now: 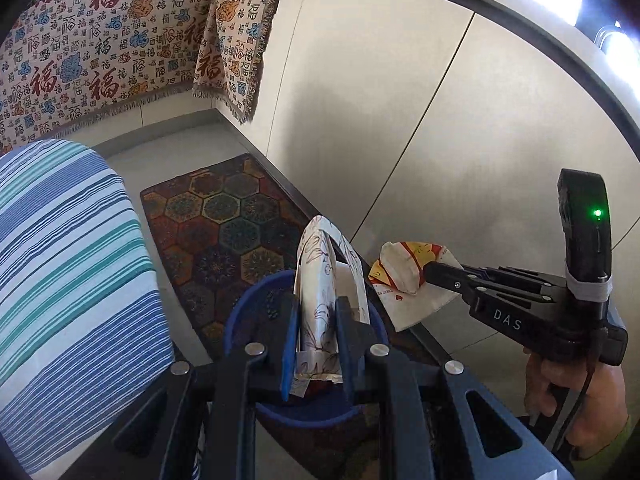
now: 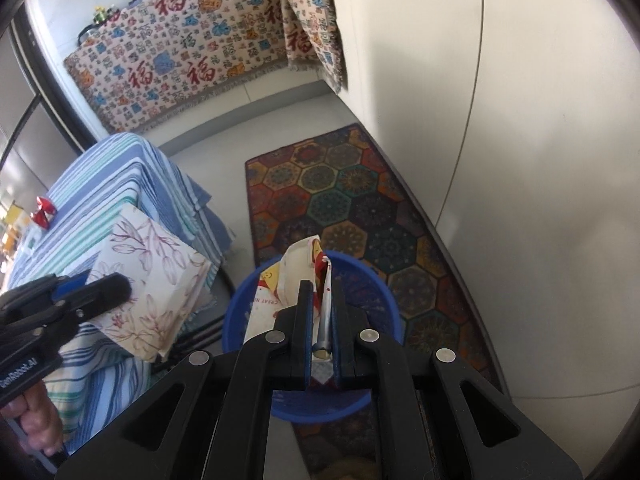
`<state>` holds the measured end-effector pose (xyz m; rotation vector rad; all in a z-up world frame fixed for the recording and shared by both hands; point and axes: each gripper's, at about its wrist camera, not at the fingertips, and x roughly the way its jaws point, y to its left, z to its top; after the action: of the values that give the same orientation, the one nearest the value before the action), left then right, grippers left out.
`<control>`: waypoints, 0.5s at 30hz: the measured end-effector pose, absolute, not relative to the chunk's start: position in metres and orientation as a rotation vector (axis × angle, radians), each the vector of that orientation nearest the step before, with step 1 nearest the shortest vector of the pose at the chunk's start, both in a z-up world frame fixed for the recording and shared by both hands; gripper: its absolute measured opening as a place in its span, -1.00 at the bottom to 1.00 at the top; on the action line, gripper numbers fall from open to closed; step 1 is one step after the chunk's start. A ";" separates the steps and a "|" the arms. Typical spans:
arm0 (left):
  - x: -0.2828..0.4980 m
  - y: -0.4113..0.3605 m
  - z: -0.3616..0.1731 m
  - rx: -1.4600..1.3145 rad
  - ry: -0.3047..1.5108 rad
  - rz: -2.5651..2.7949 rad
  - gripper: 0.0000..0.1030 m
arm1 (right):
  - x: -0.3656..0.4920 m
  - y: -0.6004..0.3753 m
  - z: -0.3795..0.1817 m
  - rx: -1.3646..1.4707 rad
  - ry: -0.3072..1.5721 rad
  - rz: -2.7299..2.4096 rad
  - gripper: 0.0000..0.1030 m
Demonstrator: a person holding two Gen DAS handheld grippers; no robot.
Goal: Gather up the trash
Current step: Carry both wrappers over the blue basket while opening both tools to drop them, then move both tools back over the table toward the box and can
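While your left gripper (image 1: 316, 344) pinches the floral paper (image 1: 320, 280) and your right gripper (image 2: 322, 344) clamps the red-and-yellow wrapper (image 2: 280, 292), both hang over the blue bin (image 2: 360, 276) below, so release next.

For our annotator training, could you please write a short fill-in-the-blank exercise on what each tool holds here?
1. The left tool is shut on a paper box printed with a ____ pattern.
2. The right tool grips a crumpled wrapper above the ____ bin.
3. The bin stands on a rug patterned with ____.

Missing words: floral; blue; hexagons
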<state>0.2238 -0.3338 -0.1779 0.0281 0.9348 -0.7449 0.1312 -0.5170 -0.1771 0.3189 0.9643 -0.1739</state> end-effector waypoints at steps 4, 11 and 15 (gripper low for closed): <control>0.227 -0.341 -0.186 0.033 0.955 -0.720 -0.64 | 0.130 -0.520 -0.178 0.342 0.956 -0.176 -0.87; 0.234 -0.360 -0.203 0.072 0.974 -0.734 -0.34 | 0.134 -0.524 -0.180 0.381 0.932 -0.175 -0.27; 0.234 -0.359 -0.206 0.052 0.966 -0.740 -0.13 | 0.133 -0.526 -0.175 0.387 0.909 -0.195 -0.11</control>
<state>0.2340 -0.3586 -0.2060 0.0516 0.9659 -0.7396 0.1327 -0.5259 -0.1745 0.3866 0.9094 -0.1945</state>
